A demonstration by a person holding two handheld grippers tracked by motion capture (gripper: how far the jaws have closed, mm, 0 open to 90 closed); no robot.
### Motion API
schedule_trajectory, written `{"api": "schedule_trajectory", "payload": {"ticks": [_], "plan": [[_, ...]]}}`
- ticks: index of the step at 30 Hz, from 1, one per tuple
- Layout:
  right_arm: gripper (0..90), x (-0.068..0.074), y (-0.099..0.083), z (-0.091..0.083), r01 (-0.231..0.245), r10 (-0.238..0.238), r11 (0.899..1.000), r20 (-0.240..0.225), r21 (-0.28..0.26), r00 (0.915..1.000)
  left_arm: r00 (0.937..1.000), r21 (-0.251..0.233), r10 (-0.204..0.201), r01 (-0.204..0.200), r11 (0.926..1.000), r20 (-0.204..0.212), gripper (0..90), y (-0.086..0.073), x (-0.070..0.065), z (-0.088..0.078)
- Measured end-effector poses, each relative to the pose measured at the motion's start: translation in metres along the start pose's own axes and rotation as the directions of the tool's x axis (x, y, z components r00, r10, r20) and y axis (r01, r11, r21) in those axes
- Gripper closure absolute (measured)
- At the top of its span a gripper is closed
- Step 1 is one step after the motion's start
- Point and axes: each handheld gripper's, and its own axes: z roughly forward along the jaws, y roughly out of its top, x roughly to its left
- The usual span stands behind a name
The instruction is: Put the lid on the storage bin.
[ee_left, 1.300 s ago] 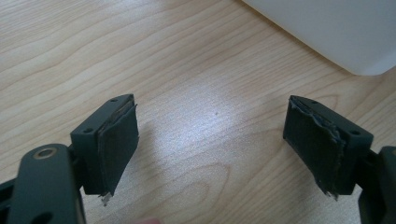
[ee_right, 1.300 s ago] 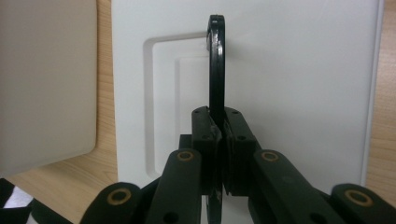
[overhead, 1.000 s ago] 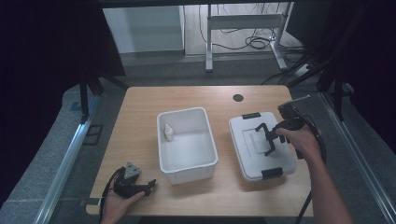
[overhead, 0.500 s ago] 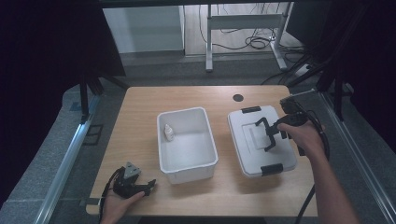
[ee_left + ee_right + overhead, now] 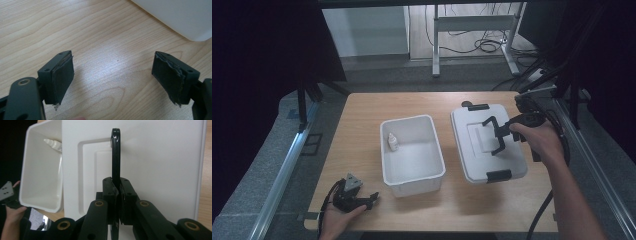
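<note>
Right claw (image 5: 495,136) pinched on the black handle (image 5: 115,155) of the white lid (image 5: 488,142), pads pressed flat on either side of it. Lid held at the desk's (image 5: 362,130) right side, just beside the open white bin (image 5: 412,155), with a strip of bare wood between them in the high view. Black clips at the lid's far and near edges. Lid's right edge close to the desk's right rim; more room ahead toward the far edge. A small white bottle (image 5: 393,142) upright inside the bin against its left wall. Left claw (image 5: 357,196) resting at the near left corner, jaws spread wide over bare wood, nothing between them; bin corner near, not touching. Whether the lid touches the desk: cannot tell. Bottle's lower part cut off by the lid in the right gripper view.
</note>
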Motion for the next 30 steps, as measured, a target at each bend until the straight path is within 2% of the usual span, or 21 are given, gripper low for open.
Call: {"api": "schedule_trajectory", "payload": {"ticks": [6,15,25,30], "plan": [[85.3,0.014,0.004,-0.008,0.003,-0.004,1.0,-0.017,-0.017,0.9999,1.0,0.001,0.0,0.0,1.0,0.0,18.0,0.0,0.0,0.0],[85.3,0.032,0.011,-0.009,0.022,-0.022,0.999,-0.036,-0.023,0.9991,1.0,0.002,-0.001,0.001,1.0,-0.001,18.1,0.0,0.001,0.0],[85.3,0.067,0.02,-0.008,0.073,-0.074,0.997,-0.047,-0.029,0.9961,1.0,0.006,0.0,0.0,1.0,0.001,18.1,0.0,0.002,0.0],[85.3,0.081,0.024,-0.005,0.086,-0.089,0.995,-0.068,-0.04,0.9937,1.0,0.004,-0.002,0.002,1.0,0.001,18.1,0.0,0.002,0.0]]}}
